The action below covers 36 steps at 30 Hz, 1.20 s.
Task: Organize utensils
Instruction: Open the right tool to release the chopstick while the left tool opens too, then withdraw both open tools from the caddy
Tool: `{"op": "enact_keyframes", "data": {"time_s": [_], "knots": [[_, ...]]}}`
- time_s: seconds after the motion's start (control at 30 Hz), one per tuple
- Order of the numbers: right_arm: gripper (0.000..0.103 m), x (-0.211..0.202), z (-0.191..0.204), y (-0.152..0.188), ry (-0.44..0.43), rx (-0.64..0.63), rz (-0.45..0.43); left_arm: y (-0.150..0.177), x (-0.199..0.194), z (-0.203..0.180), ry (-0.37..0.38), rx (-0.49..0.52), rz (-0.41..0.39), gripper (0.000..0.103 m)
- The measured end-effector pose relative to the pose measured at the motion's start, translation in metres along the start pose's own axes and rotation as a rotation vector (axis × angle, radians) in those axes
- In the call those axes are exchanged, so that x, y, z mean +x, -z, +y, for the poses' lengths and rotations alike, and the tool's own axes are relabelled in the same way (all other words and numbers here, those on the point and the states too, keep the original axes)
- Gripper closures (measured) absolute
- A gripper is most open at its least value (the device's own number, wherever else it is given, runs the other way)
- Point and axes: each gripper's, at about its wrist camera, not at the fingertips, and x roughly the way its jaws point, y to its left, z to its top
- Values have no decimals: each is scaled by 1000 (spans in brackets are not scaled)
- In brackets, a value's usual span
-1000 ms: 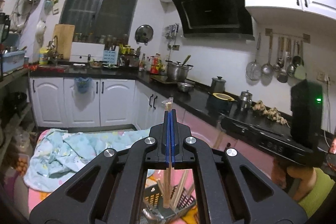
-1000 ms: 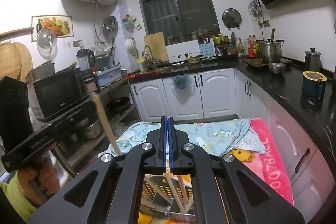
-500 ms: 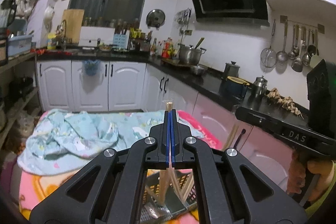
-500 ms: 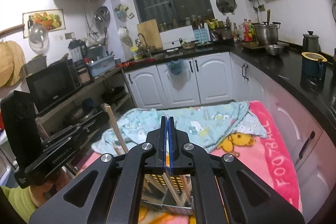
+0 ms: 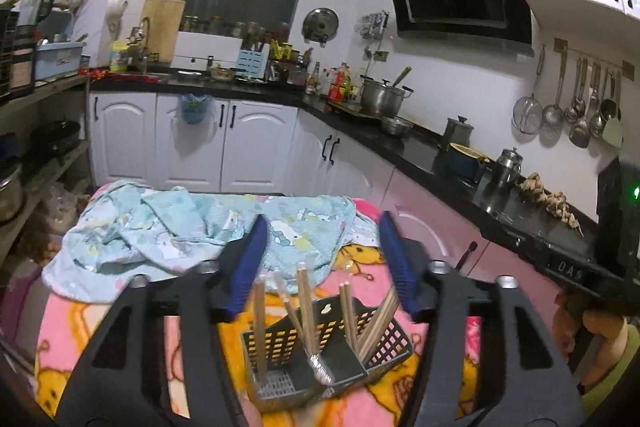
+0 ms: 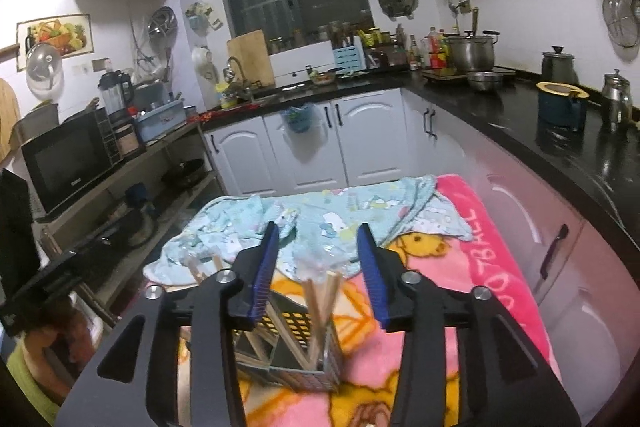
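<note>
A dark grey perforated utensil caddy [image 5: 372, 343] stands on the pink blanket just below both grippers. Wooden chopsticks [image 5: 260, 323] stand upright or lean in its compartments, and a metal spoon [image 5: 320, 371] lies in the middle one. My left gripper [image 5: 322, 261] hangs over the caddy, its jaws opening, the blue pads [image 5: 248, 263] clear of the chopstick tops. In the right wrist view the caddy [image 6: 296, 323] and its chopsticks [image 6: 320, 311] sit under my right gripper [image 6: 318, 267], whose jaws are also opening with nothing pressed between them.
A light blue patterned cloth [image 5: 180, 227] lies crumpled on the pink blanket [image 6: 492, 247] behind the caddy. A black counter [image 5: 420, 147] with pots runs along the right. Open shelves with a microwave [image 6: 64, 159] stand at the left. A hand [image 5: 600, 327] holds the other gripper at the right edge.
Both grippers sank toward the caddy and went from shut to open. The chopstick that was pinched in the left pads now stands in the caddy.
</note>
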Motion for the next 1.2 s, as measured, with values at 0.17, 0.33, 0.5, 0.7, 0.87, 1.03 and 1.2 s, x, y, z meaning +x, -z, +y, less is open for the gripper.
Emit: {"op": "enact_keyframes", "data": {"time_s": [0.17,0.33,0.5,0.7,0.87,1.03,1.2], "knots": [[53,-10,-6,9,26,-6,-4,0,-19,1,-2,-20,-32,12],[44,-23,-7,16,49,-25,-16,7,-32,4,-11,-40,-38,11],[41,-33,-10,25,64,-29,-19,18,-40,4,-17,-42,-28,11],[37,-42,-10,35,69,-35,-12,35,-47,5,-23,-51,-7,11],[35,-47,-8,42,75,-42,-3,44,-50,8,-30,-58,10,11],[33,-50,-4,50,71,-54,12,55,-51,11,-41,-49,38,11],[31,-51,0,59,71,-61,27,68,-53,10,-47,-54,65,11]]}}
